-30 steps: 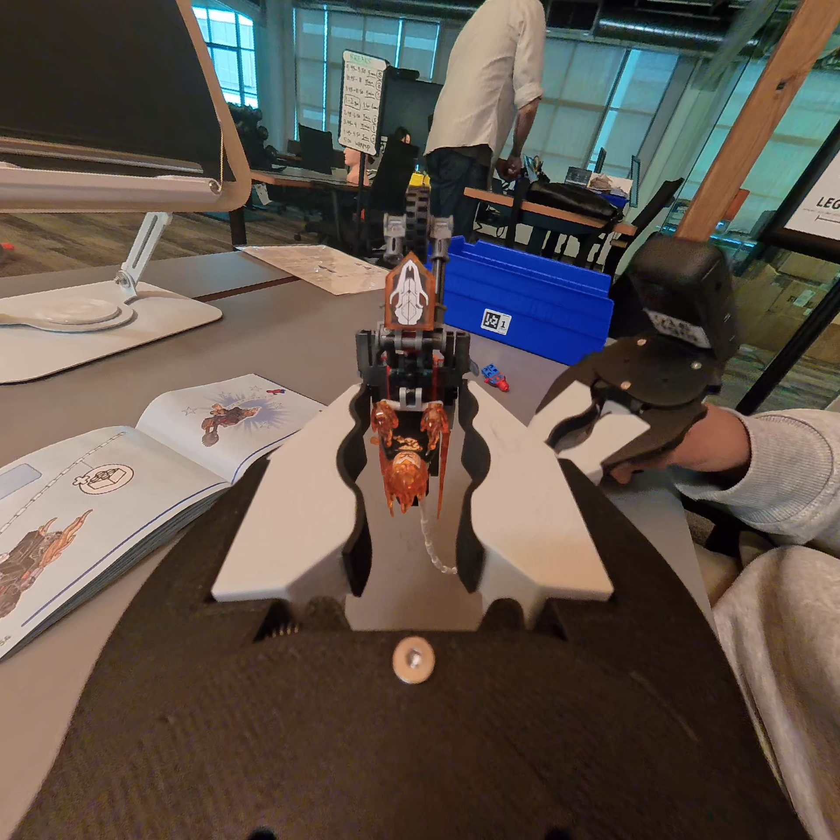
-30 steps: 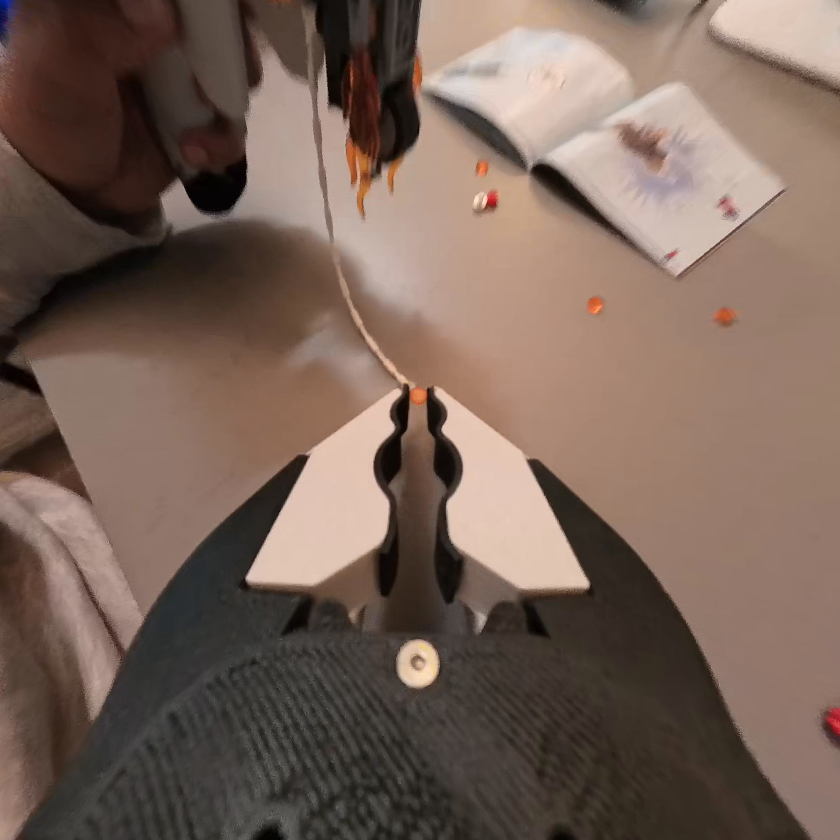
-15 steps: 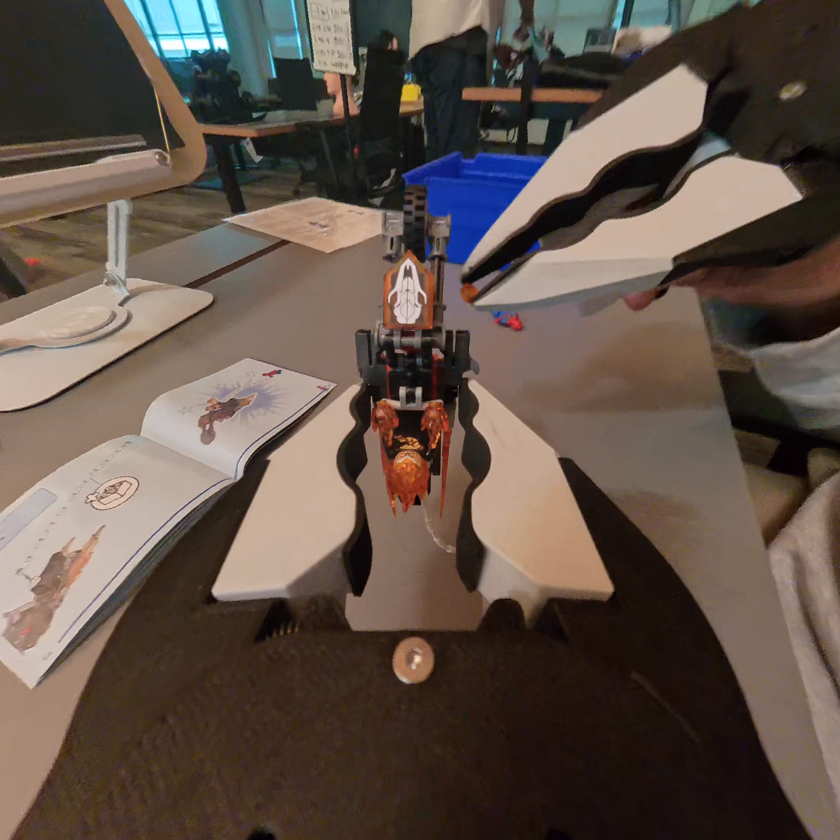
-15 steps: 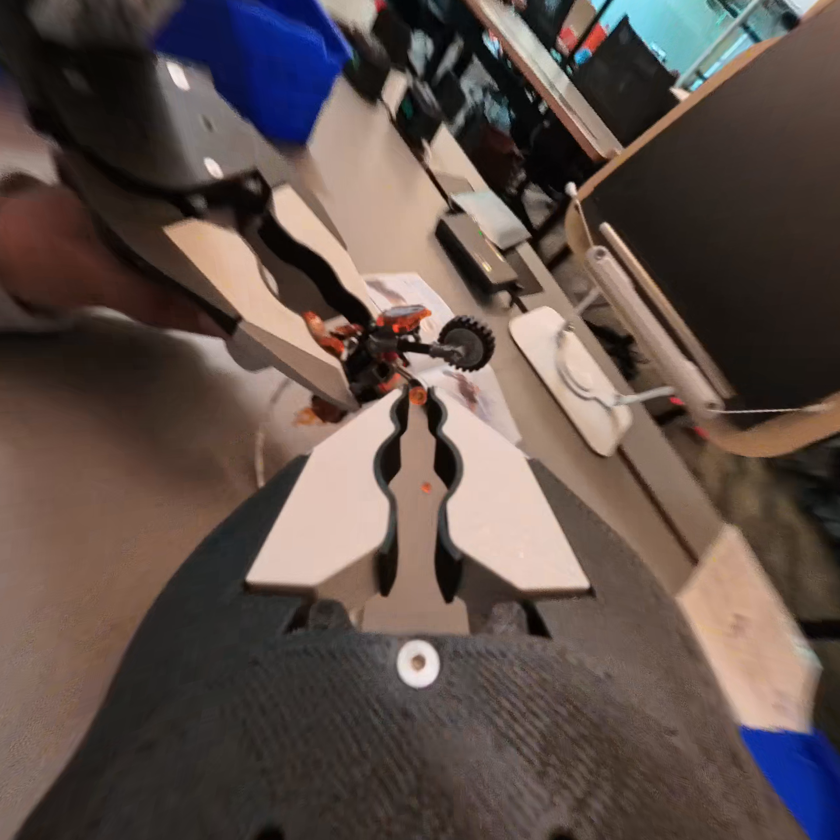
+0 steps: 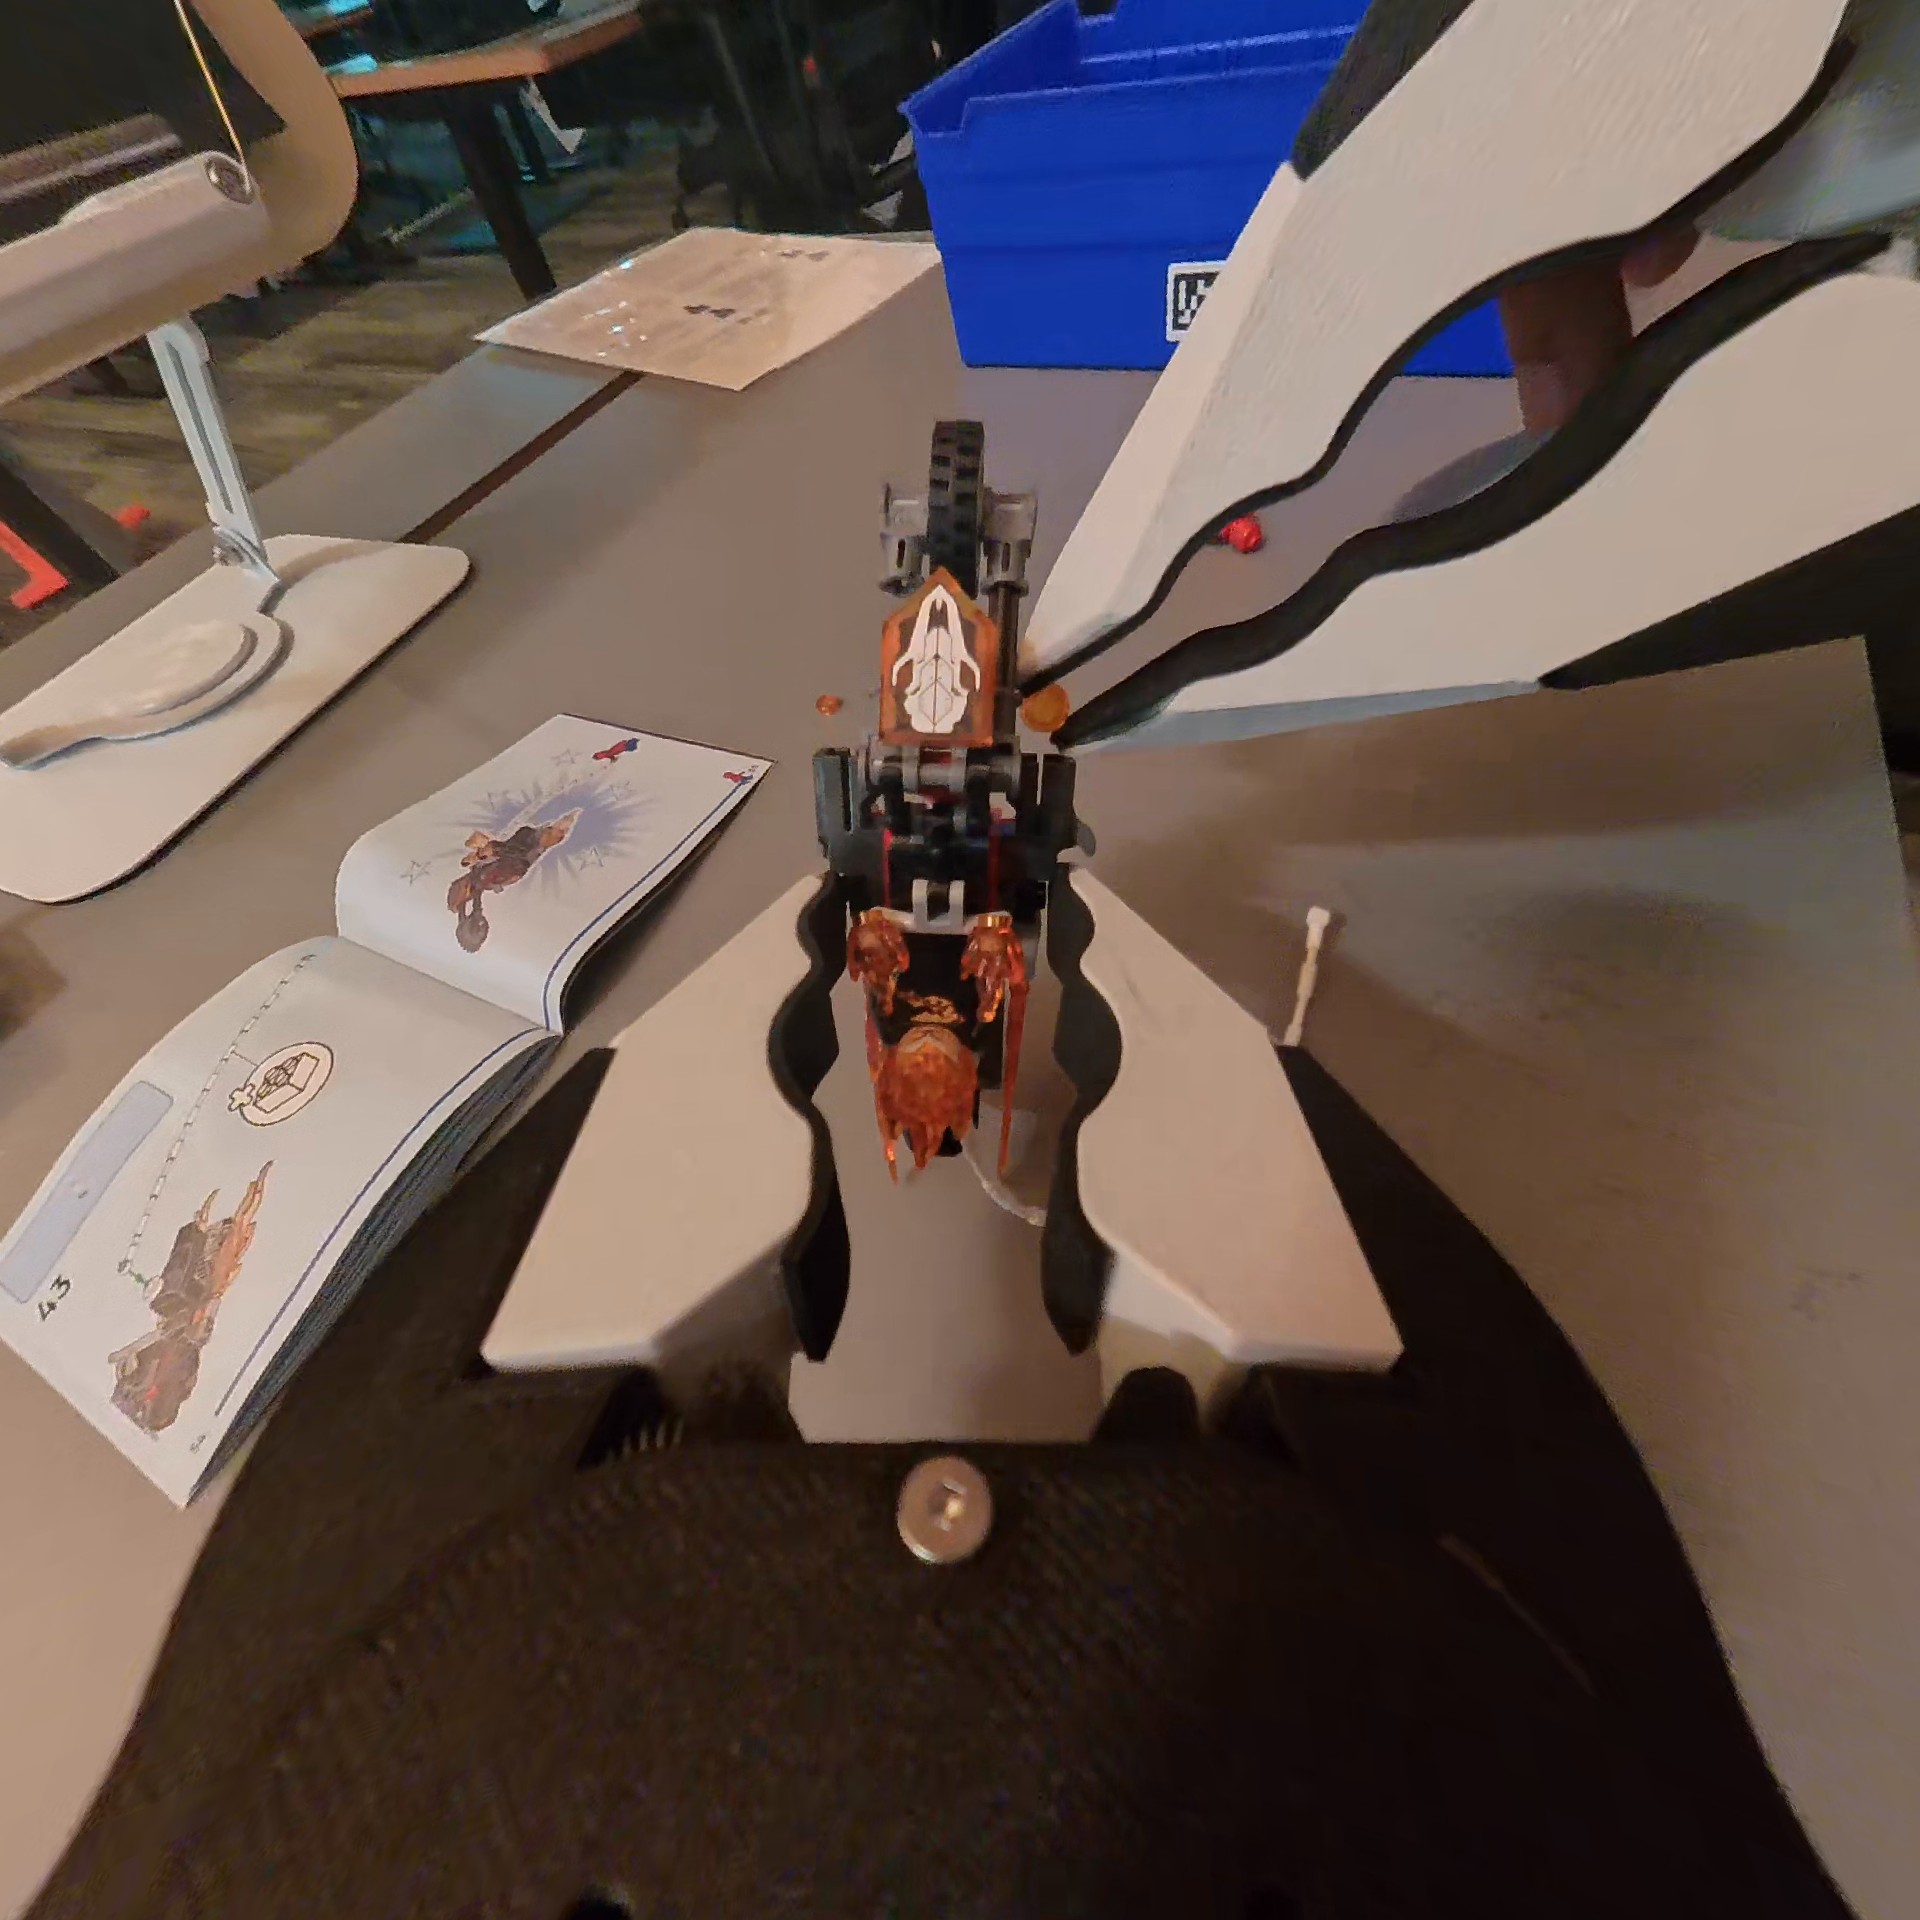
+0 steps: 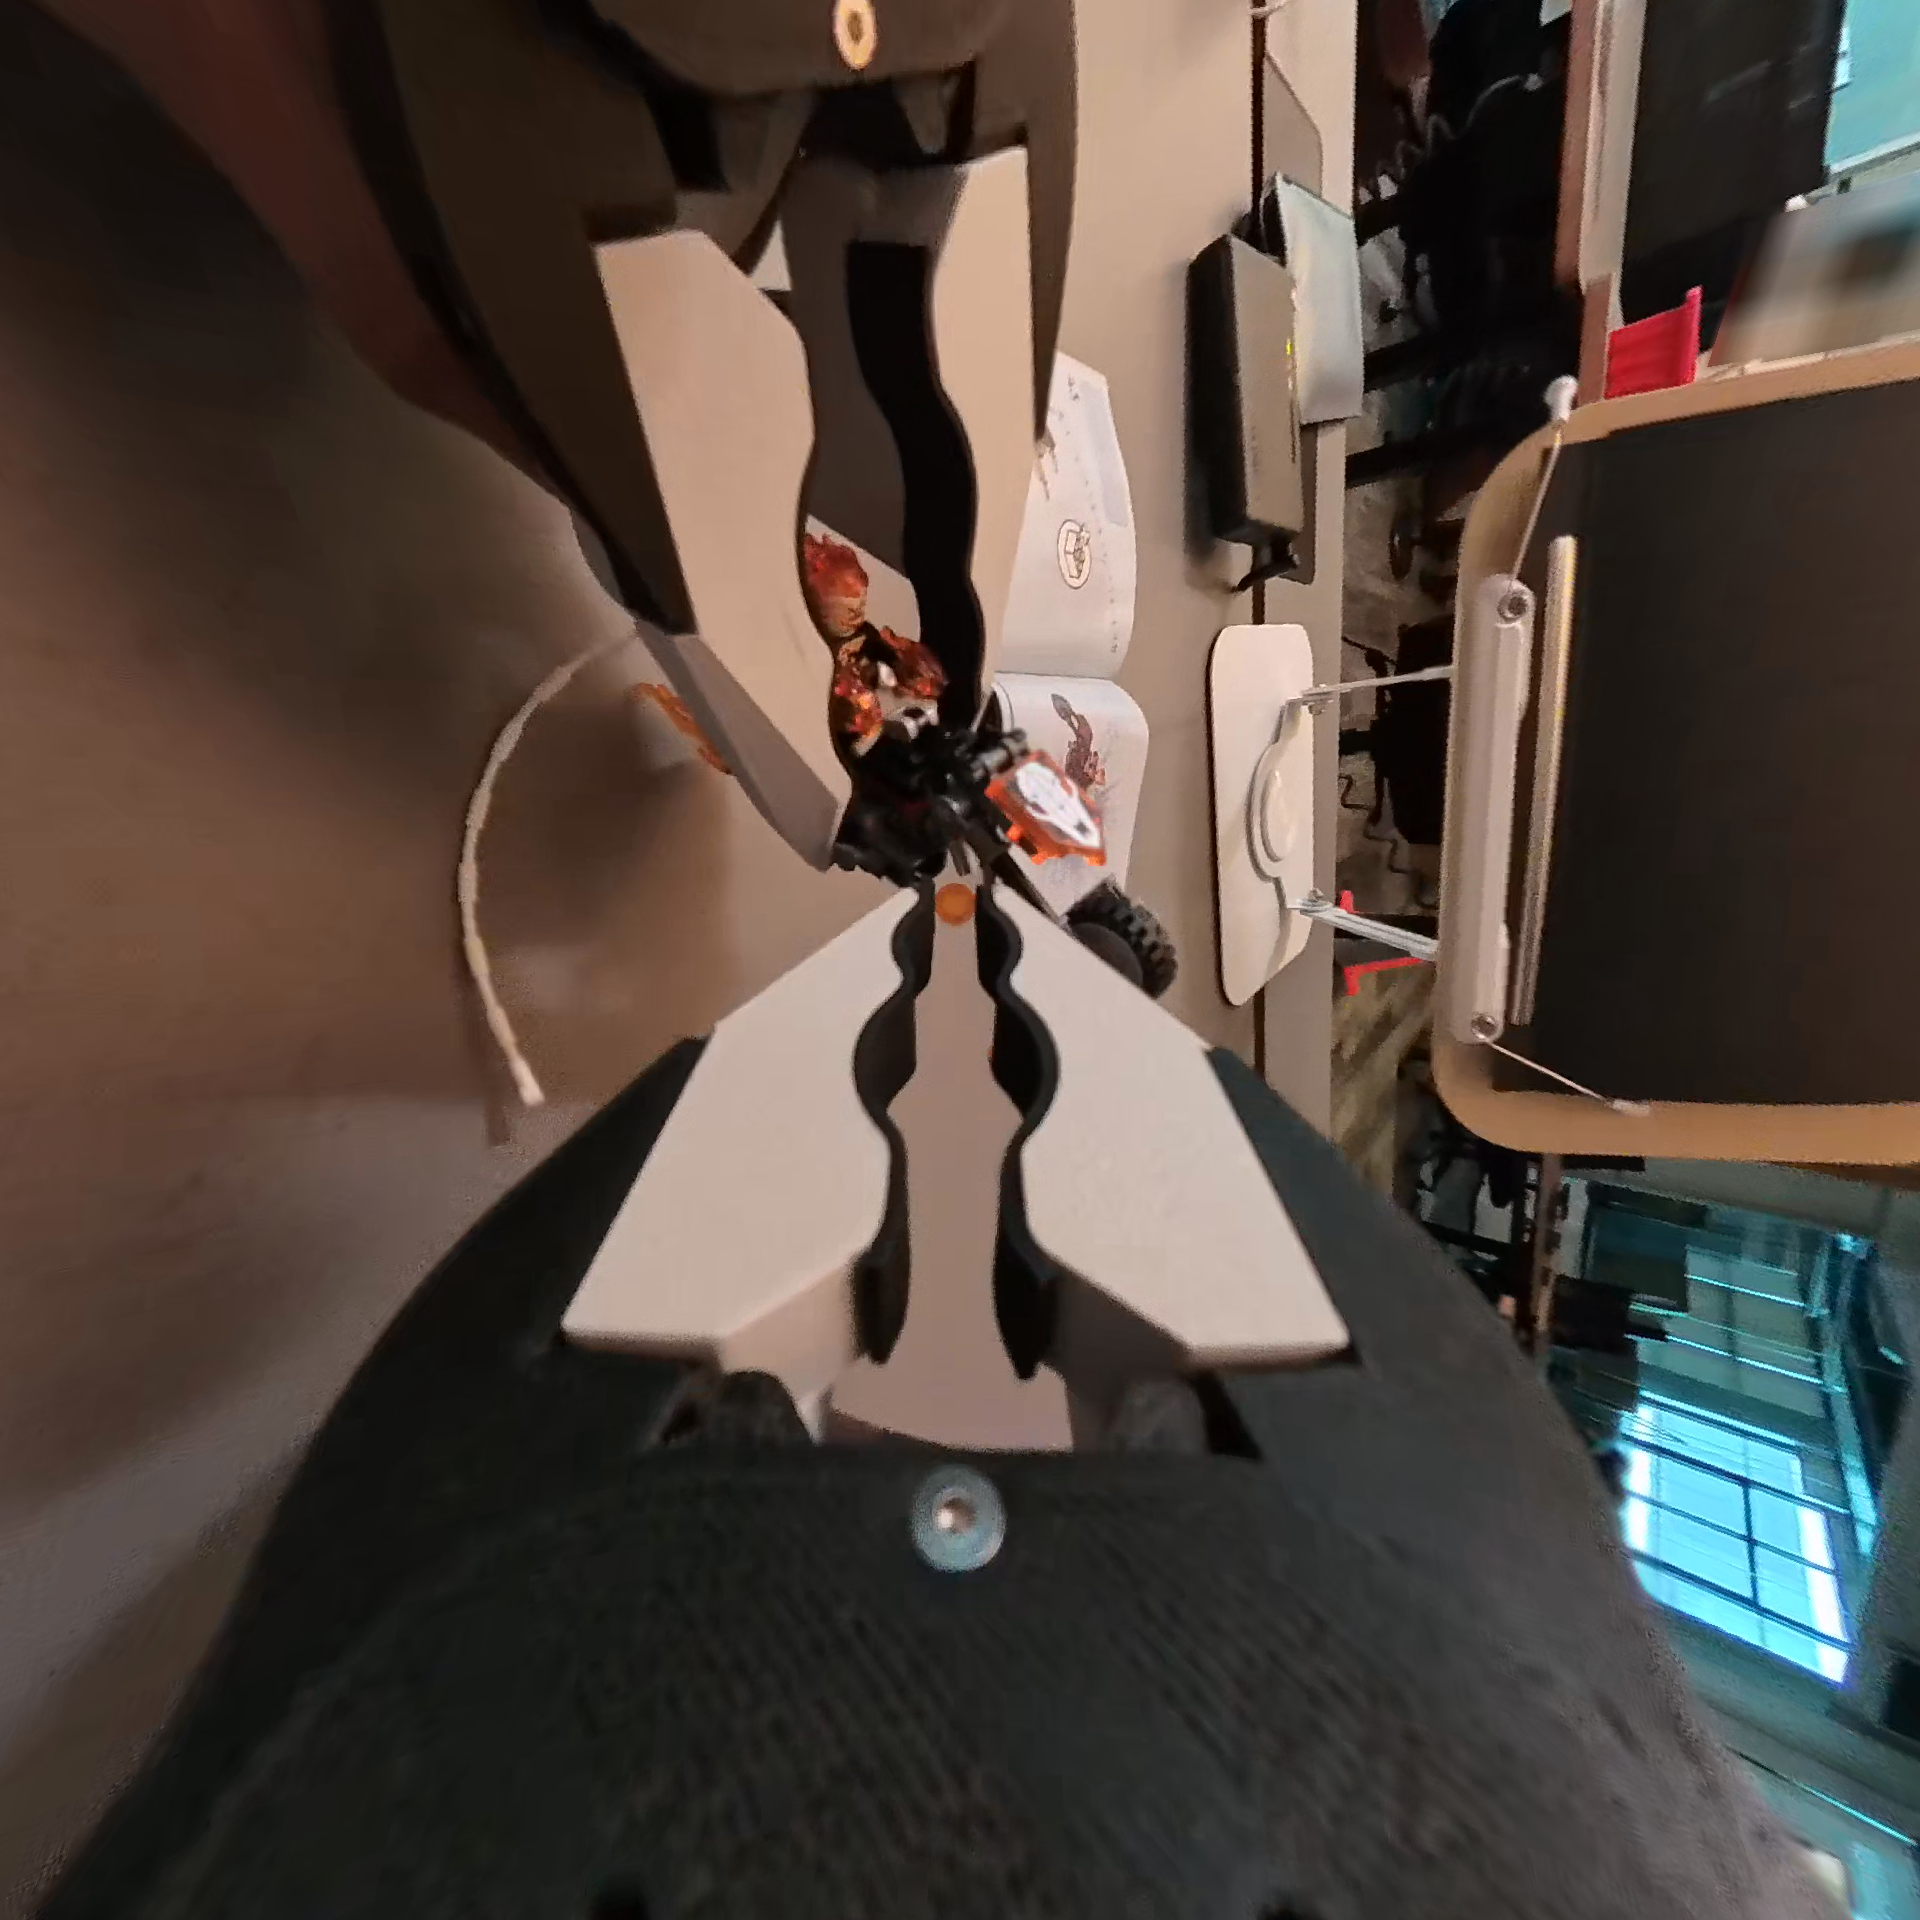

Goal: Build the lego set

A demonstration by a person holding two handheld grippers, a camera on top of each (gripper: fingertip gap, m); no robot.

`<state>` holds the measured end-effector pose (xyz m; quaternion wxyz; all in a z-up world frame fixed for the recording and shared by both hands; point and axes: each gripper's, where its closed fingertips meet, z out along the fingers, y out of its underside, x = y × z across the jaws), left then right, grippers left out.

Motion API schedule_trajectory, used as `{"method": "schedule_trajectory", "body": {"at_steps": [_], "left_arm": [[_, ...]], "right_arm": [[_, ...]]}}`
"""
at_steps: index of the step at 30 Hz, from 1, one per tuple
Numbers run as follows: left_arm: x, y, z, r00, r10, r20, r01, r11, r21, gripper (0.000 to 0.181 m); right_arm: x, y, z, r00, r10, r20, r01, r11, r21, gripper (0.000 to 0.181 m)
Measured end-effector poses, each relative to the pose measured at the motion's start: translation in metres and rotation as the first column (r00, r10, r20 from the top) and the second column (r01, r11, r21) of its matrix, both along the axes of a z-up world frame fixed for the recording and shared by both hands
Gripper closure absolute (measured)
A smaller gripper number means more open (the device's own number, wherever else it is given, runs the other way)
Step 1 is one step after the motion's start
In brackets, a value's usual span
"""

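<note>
Left gripper (image 5: 940, 997) clamped on motorcycle model (image 5: 940, 831) at centre, right gripper (image 5: 1044, 712) at 2 o'clock pinching orange stud (image 5: 1043, 705) beside shield; risk: stud slipping, dropping tableward if pressed off-axis.

Both wrist cameras close, facing each other; share lego motorcycle (image 5: 940, 831).
</note>
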<state>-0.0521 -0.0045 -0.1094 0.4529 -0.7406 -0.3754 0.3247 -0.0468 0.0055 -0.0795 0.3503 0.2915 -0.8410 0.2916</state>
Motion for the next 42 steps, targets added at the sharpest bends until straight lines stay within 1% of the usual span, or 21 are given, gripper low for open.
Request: {"method": "schedule_trajectory", "body": {"at_steps": [6,9,13,16,20,22,24,26,27,28,30,32,34,36,37,38,42], "left_arm": [[0.000,0.000,0.001,1.000,-0.008,0.013,0.007,0.999,0.046,0.143],[0.000,0.001,0.002,1.000,-0.016,0.015,0.014,0.997,0.079,0.144],[0.001,0.002,0.006,0.999,-0.040,0.020,0.036,0.988,0.151,0.144],[0.002,0.002,0.010,0.999,-0.052,0.013,0.049,0.980,0.195,0.144],[0.003,0.003,0.016,0.998,-0.064,0.001,0.061,0.966,0.249,0.143],[0.003,0.002,0.021,0.998,-0.068,-0.009,0.067,0.955,0.288,0.144],[0.004,0.000,0.027,0.997,-0.068,-0.023,0.072,0.939,0.337,0.144],[0.005,-0.002,0.034,0.997,-0.068,-0.042,0.079,0.915,0.396,0.144],[0.006,-0.003,0.038,0.996,-0.073,-0.052,0.088,0.899,0.428,0.144],[0.007,-0.003,0.042,0.995,-0.083,-0.062,0.102,0.883,0.459,0.144],[0.011,0.001,0.051,0.989,-0.121,-0.091,0.150,0.844,0.515,0.144],[0.018,0.006,0.061,0.976,-0.171,-0.132,0.216,0.804,0.554,0.144],[0.023,0.011,0.068,0.964,-0.208,-0.167,0.267,0.776,0.572,0.144],[0.026,0.013,0.072,0.957,-0.226,-0.184,0.292,0.758,0.583,0.144],[0.026,0.014,0.072,0.956,-0.230,-0.185,0.295,0.753,0.588,0.144],[0.026,0.014,0.072,0.955,-0.230,-0.184,0.295,0.749,0.593,0.144],[0.026,0.016,0.073,0.955,-0.232,-0.182,0.295,0.742,0.602,0.144]], "right_arm": [[0.001,-0.001,0.001,0.998,0.027,-0.056,-0.023,0.998,0.066,0.176],[0.002,-0.002,0.003,0.998,0.042,-0.050,-0.038,0.997,0.073,0.176],[0.006,-0.004,0.008,0.997,0.072,-0.014,-0.072,0.996,0.044,0.176],[0.007,-0.005,0.013,0.995,0.078,0.060,-0.077,0.997,-0.006,0.176],[0.009,-0.006,0.020,0.982,0.071,0.175,-0.053,0.993,-0.106,0.176],[0.010,-0.007,0.027,0.966,0.057,0.250,-0.007,0.980,-0.198,0.176],[0.012,-0.006,0.035,0.934,0.063,0.353,0.058,0.945,-0.322,0.176],[0.012,-0.004,0.046,0.873,0.101,0.477,0.145,0.880,-0.453,0.176],[0.014,-0.003,0.051,0.824,0.142,0.548,0.192,0.841,-0.507,0.176],[0.017,-0.003,0.055,0.758,0.204,0.620,0.231,0.805,-0.546,0.177],[0.026,-0.002,0.063,0.584,0.348,0.733,0.283,0.760,-0.586,0.176],[0.030,-0.001,0.071,0.403,0.467,0.787,0.319,0.735,-0.599,0.177],[0.031,0.002,0.084,0.229,0.577,0.784,0.348,0.704,-0.619,0.177],[0.029,0.005,0.093,0.094,0.655,0.750,0.385,0.671,-0.634,0.177],[0.029,0.005,0.094,0.048,0.675,0.736,0.397,0.663,-0.634,0.177],[0.029,0.004,0.093,0.018,0.685,0.728,0.404,0.661,-0.632,0.177],[0.035,-0.004,0.086,-0.036,0.698,0.715,0.419,0.660,-0.624,0.177]]}}
